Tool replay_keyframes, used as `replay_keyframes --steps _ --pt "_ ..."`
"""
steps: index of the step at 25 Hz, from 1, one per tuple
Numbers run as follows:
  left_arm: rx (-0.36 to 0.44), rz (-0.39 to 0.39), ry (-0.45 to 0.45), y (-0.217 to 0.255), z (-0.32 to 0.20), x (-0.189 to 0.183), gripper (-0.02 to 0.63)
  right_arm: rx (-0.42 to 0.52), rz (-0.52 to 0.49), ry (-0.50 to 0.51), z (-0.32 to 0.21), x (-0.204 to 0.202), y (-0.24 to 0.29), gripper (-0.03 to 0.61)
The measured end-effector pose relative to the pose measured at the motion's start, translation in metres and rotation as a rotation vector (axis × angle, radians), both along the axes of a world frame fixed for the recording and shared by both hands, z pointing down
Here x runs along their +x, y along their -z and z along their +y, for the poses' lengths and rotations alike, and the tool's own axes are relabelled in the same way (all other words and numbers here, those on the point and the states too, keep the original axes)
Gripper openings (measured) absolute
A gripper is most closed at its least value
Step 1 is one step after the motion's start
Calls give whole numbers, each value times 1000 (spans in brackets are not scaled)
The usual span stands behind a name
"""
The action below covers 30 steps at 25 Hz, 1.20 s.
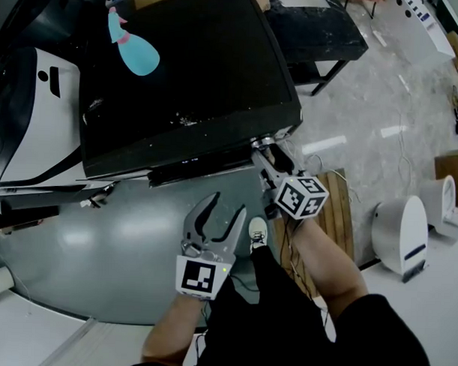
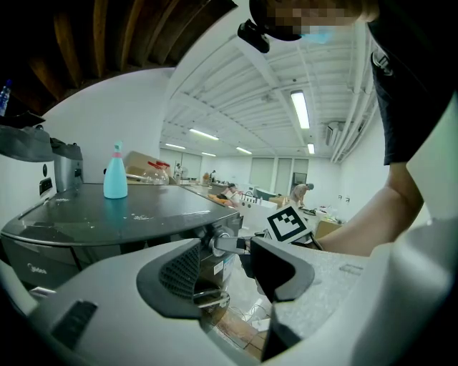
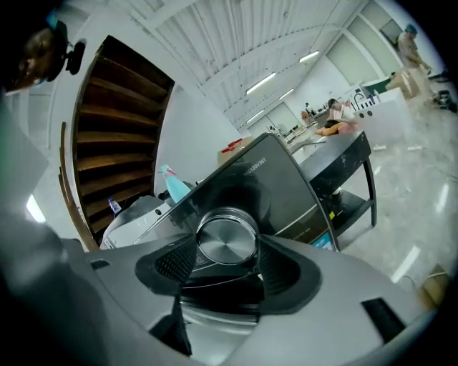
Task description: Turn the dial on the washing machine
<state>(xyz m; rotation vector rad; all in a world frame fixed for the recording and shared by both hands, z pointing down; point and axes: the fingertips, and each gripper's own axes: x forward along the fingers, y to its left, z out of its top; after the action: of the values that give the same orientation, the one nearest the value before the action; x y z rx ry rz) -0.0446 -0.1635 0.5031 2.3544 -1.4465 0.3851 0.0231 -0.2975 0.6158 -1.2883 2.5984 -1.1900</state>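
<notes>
Right gripper (image 3: pixel 229 261): jaws clamped on the silver dial (image 3: pixel 227 239), one pad against each side. Dial sits at the front right corner of the washing machine (image 1: pixel 187 87). Left gripper (image 1: pixel 219 214): jaws apart, nothing between them, held clear of the machine's front. Blue spray bottle (image 1: pixel 132 47) stands on the dark lid.

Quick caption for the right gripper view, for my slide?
The right gripper, jaws closed on the silver dial of the washing machine.
</notes>
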Motion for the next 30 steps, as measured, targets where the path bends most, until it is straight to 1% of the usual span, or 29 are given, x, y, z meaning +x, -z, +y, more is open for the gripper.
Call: replay_keyframes --steps 5,9,11,15,17,27,30 --pt "5 -3 -4 1 1 0 199 32 66 11 1 -1 1 270" --pt "11 -4 -8 3 2 1 199 90 162 23 1 1 4 291" --pt "13 -5 -9 3 3 1 199 147 259 42 1 3 6 293" --pt "11 -3 -9 4 6 1 199 299 523 110 3 -1 13 295" --pt "9 -5 -11 3 7 2 199 340 589 126 3 -3 14 293" --pt "8 -4 -6 3 12 1 199 336 600 116 0 -10 12 273" --pt "7 -5 -7 2 14 1 199 322 582 106 -1 -10 11 272"
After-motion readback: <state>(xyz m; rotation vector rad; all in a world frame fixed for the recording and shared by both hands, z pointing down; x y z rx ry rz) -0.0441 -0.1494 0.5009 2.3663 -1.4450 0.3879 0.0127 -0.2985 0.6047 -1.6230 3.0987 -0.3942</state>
